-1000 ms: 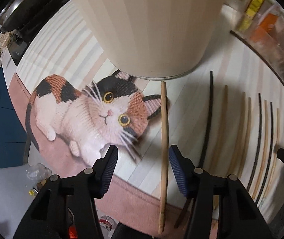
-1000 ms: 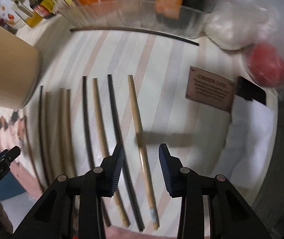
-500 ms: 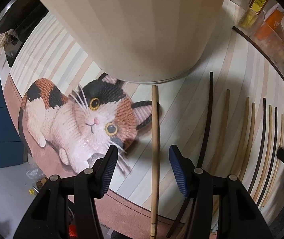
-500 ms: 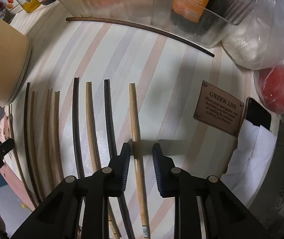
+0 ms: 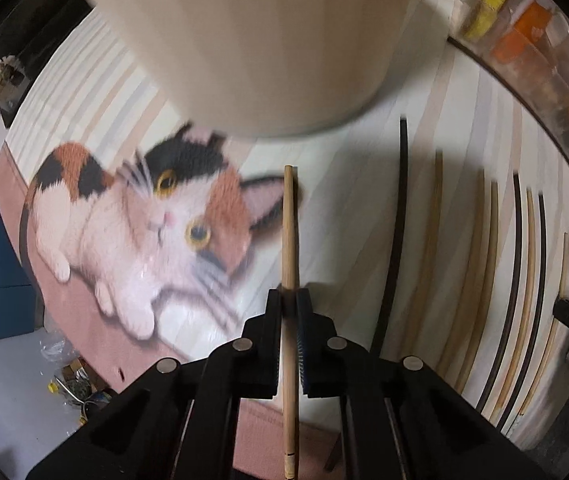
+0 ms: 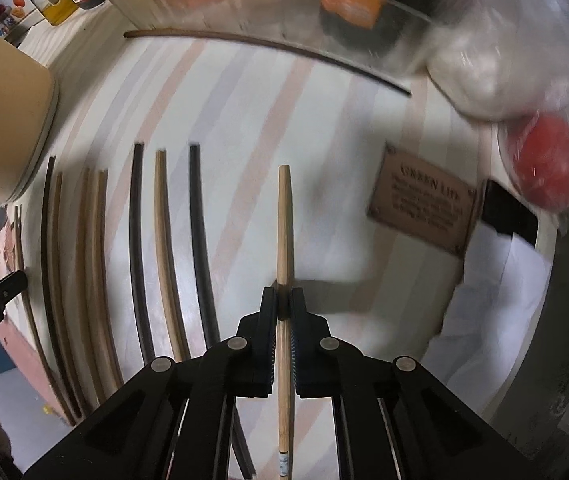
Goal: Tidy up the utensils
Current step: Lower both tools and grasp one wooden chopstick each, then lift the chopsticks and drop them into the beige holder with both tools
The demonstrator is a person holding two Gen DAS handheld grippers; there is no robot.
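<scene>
Wooden chopstick (image 5: 289, 236) (lengthwise) points toward beige canister (image 5: 252, 40).

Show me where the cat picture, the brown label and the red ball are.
cat picture (image 5: 156, 236), left wrist view, on its face
brown label (image 6: 424, 208), right wrist view, its middle
red ball (image 6: 548, 164), right wrist view, its middle

Right gripper (image 6: 283, 300) closing on a pale wooden chopstick (image 6: 283, 220)

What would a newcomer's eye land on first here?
Each gripper, left and right, has a pale chopstick pinched in its jaws; the right jaws are closing on theirs. Left of the left one lies a calico cat picture below a big beige canister. Dark and pale chopsticks lie in a row between the grippers.
</scene>
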